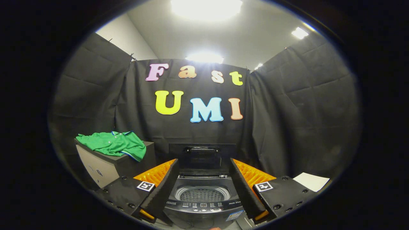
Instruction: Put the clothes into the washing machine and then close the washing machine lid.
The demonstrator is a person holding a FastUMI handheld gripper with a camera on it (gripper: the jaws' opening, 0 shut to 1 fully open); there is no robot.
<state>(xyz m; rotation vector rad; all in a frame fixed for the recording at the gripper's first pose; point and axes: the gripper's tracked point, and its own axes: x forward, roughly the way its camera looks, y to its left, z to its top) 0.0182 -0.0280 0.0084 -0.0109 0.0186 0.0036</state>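
A green polo shirt (113, 144) lies crumpled on top of a box (105, 166) to the left of the washing machine (202, 204). The machine stands between and just beyond my fingers, with its lid (202, 156) raised upright at the back. Its round drum (202, 193) is open to view, with nothing visible inside. My gripper (203, 163) is open, its fingers spread wide to either side of the machine with nothing between them. The shirt is off to the left of my left finger, well apart from it.
Black cloth walls close the booth at the back and on both sides. A white sheet of paper (311, 181) lies to the right of my right finger. The machine's control panel (202, 205) runs along its near edge.
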